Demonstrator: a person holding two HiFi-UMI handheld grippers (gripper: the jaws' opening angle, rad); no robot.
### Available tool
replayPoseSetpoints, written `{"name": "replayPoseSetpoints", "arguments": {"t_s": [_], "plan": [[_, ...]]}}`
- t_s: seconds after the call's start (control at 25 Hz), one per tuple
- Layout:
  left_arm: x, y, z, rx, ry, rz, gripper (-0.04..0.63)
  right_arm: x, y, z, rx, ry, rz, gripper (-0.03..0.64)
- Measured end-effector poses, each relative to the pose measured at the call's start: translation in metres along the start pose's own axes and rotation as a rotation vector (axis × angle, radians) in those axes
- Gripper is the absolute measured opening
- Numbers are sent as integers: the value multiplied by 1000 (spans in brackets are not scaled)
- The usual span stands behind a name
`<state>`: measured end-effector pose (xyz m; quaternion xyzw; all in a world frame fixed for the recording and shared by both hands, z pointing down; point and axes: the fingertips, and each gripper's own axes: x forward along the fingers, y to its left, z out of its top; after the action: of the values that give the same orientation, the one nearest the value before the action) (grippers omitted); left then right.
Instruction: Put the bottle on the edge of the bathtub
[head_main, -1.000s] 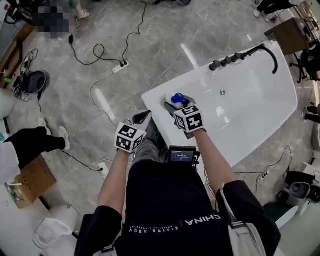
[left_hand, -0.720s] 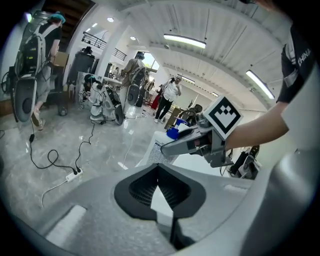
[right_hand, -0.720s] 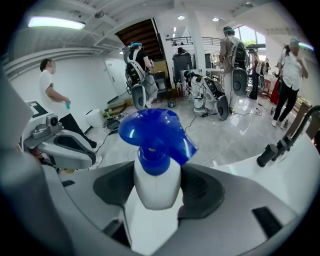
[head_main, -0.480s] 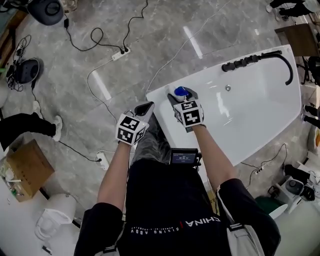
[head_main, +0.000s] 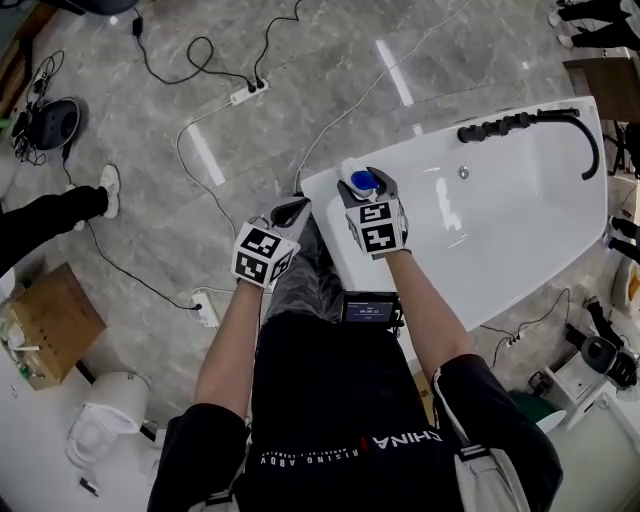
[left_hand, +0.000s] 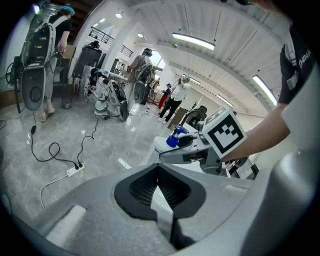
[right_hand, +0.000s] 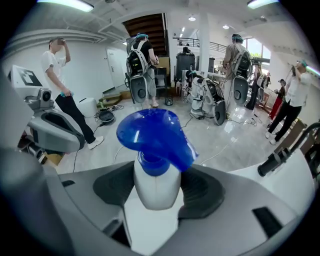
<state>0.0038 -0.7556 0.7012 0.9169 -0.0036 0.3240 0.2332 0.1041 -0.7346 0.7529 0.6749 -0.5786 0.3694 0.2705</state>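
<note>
My right gripper (head_main: 364, 185) is shut on a white bottle (right_hand: 156, 189) with a blue spray cap (head_main: 361, 181), (right_hand: 156, 136). It holds the bottle upright over the near left corner of the white bathtub (head_main: 520, 230), at its rim. The left gripper view shows the bottle's blue cap (left_hand: 176, 136) and the right gripper (left_hand: 186, 146) off to the right. My left gripper (head_main: 291, 212) hangs just left of the tub's corner, jaws closed to a narrow slit with nothing between them (left_hand: 161, 196).
A black tap and hose (head_main: 530, 125) run along the tub's far rim. Cables and a power strip (head_main: 248, 92) lie on the grey marble floor. A cardboard box (head_main: 45, 325) sits at the left. People and other equipment (right_hand: 144, 65) stand beyond the tub.
Both grippers have moved forward and down toward the tub's corner, the right one carrying the bottle. The bottle now sits lower over the rim.
</note>
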Motion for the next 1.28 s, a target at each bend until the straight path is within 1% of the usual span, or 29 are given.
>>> {"name": "replayPoseSetpoints", "arguments": {"t_s": [0.16, 0.36, 0.48, 0.64, 0.72, 0.92, 1.16, 1.28], "plan": [[-2, -3, -1, -1, 2, -2, 9, -3, 2, -2, -29, 2, -1, 276], [-6, -6, 2, 7, 0, -1, 9, -7, 2, -1, -34, 18, 1, 278], [-6, -6, 2, 11, -1, 1, 9, -5, 3, -7, -58, 46, 19, 309], [-9, -9, 3, 19, -4, 3, 9, -9, 5, -12, -69, 62, 32, 326], [-10, -9, 3, 21, -6, 5, 9, -10, 4, -14, -57, 64, 36, 336], [-14, -14, 4, 45, -10, 10, 9, -19, 2, -13, 9, 43, 43, 339], [-22, -31, 18, 87, -46, 12, 9, -45, -3, -13, 63, 17, 55, 337], [-31, -48, 23, 118, -65, 10, 9, -68, -3, -15, 75, -4, 50, 305]]}}
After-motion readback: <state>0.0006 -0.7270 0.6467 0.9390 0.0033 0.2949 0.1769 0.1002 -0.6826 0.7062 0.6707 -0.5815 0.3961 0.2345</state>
